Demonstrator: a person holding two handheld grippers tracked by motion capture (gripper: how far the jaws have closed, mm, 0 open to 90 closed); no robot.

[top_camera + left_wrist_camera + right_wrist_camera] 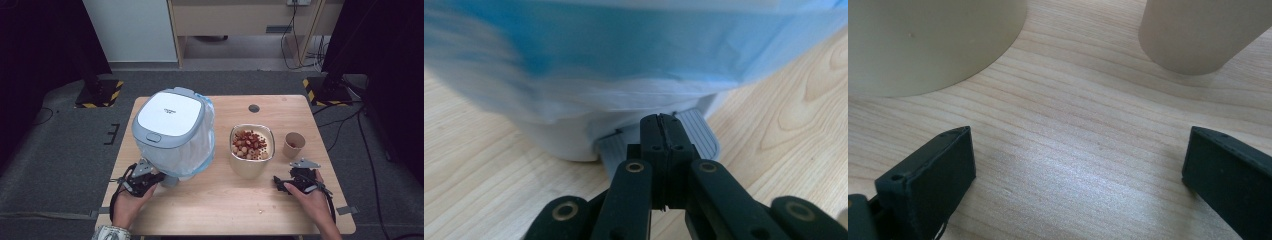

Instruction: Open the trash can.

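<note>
Left gripper (662, 125) jaws closed, tips at the grey pedal (696, 135) of the bin (172, 131), table's left. Right gripper (1078, 165) jaws wide apart, near bowl (251, 150) and cup (294, 145).

Left gripper (159, 178) has its jaws pressed together, right gripper (278, 184) jaws spread wide

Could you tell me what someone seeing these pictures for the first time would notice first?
The eye goes first to the pedal bin with its white lid and blue liner, at the table's left. The left gripper, jaws shut, sits at its grey foot pedal. Right of centre stands a cream bowl of nuts and red bits, a small paper cup beside it, and the open right gripper in front.
</note>
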